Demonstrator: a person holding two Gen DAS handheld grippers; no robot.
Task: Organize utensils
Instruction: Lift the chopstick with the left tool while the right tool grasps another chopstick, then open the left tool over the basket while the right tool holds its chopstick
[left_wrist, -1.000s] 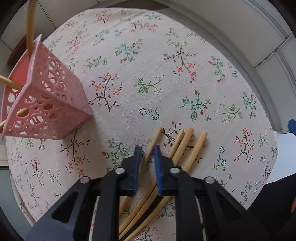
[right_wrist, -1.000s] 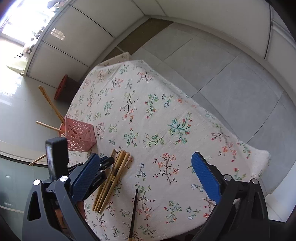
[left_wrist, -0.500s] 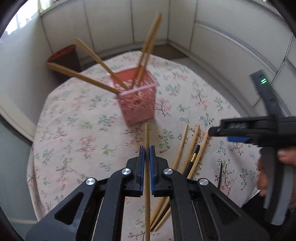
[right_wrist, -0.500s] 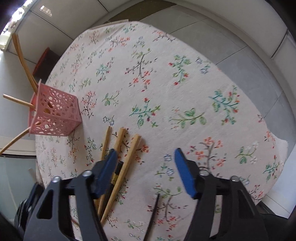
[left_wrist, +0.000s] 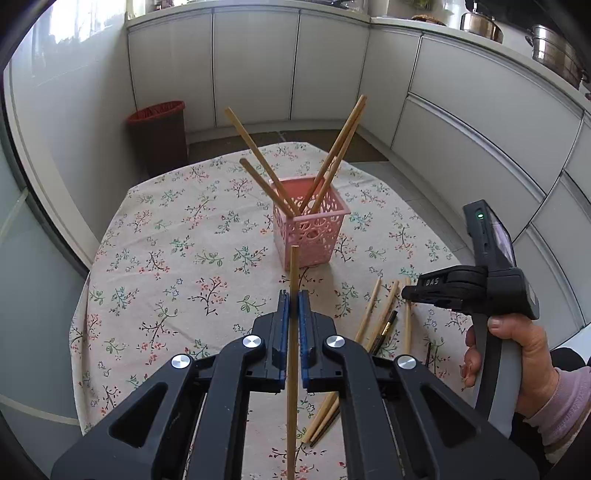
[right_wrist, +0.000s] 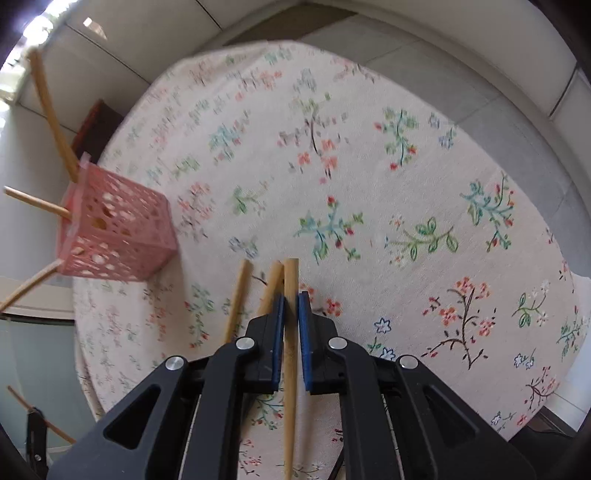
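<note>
My left gripper (left_wrist: 291, 308) is shut on a wooden chopstick (left_wrist: 293, 280) and holds it above the flowered tablecloth, its tip pointing at the pink perforated basket (left_wrist: 312, 225). The basket holds several wooden chopsticks (left_wrist: 332, 155) leaning outward. My right gripper (right_wrist: 291, 301) is closed around another wooden chopstick (right_wrist: 290, 277) low over the cloth; it also shows in the left wrist view (left_wrist: 436, 288). More loose chopsticks (left_wrist: 380, 310), one of them dark, lie on the cloth beside it. The basket shows at the left of the right wrist view (right_wrist: 118, 232).
The round table (left_wrist: 155, 236) carries a floral cloth. A red-rimmed bin (left_wrist: 159, 133) stands on the floor behind it. White cabinets (left_wrist: 258, 66) line the walls. Metal pots (left_wrist: 554, 48) sit on the counter at the upper right.
My left gripper has lifted a chopstick from the pile and tilted up toward the basket. My right gripper came down over the pile and closed on a chopstick.
</note>
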